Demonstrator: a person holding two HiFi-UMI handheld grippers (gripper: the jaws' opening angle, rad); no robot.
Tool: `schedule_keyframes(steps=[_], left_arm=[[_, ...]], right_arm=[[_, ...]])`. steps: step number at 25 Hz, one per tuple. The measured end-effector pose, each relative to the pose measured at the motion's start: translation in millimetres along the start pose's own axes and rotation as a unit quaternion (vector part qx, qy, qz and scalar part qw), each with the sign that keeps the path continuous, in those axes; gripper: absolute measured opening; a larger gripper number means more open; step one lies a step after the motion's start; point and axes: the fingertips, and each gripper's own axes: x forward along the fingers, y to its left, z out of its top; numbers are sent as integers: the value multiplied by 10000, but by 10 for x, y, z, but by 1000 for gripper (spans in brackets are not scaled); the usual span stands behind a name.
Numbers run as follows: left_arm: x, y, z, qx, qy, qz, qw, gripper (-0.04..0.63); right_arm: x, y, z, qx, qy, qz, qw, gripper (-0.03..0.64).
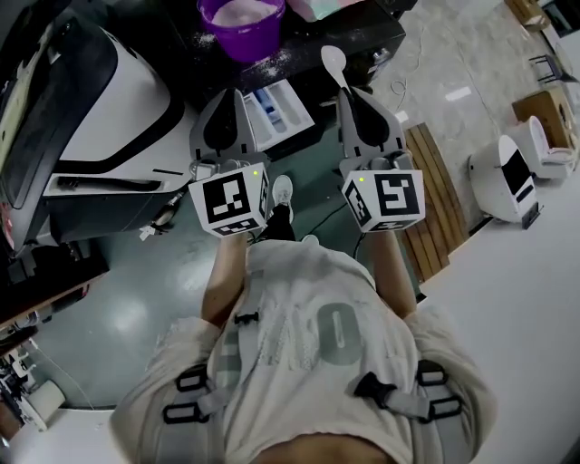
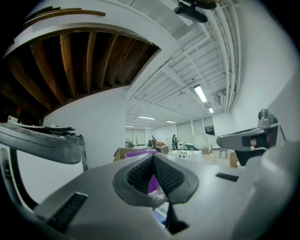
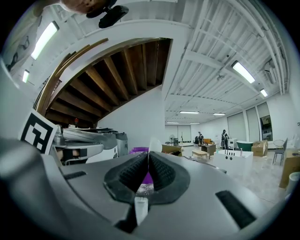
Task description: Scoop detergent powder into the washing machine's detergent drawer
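A purple bowl (image 1: 240, 23) of white detergent powder stands on a dark counter at the top of the head view, with spilled powder around it. Below it the white detergent drawer (image 1: 276, 113) is pulled out, showing blue compartments. My right gripper (image 1: 347, 91) is shut on a white spoon (image 1: 333, 63), whose bowl points toward the counter, right of the purple bowl. My left gripper (image 1: 236, 91) is shut with nothing in it and hovers beside the drawer's left edge. In the right gripper view the spoon (image 3: 152, 142) sticks out past the gripper (image 3: 148, 154). The left gripper (image 2: 153, 157) shows closed jaws.
The washing machine (image 1: 91, 109) fills the left of the head view. A wooden slatted pallet (image 1: 435, 195) and a white machine (image 1: 512, 177) stand on the floor to the right. A person's shoe (image 1: 283, 190) is between the grippers.
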Motion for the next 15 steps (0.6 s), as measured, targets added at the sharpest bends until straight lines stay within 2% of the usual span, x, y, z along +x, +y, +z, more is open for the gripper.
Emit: schedule_keyframes(steps=[7, 15], left_arm=[[551, 408, 84, 18, -52, 145, 9999, 20], [920, 777, 139, 96, -30, 209, 9997, 20]], right_arm=[[707, -133, 140, -32, -91, 123, 9999, 11], [1236, -173, 158, -10, -54, 106, 9999, 11]])
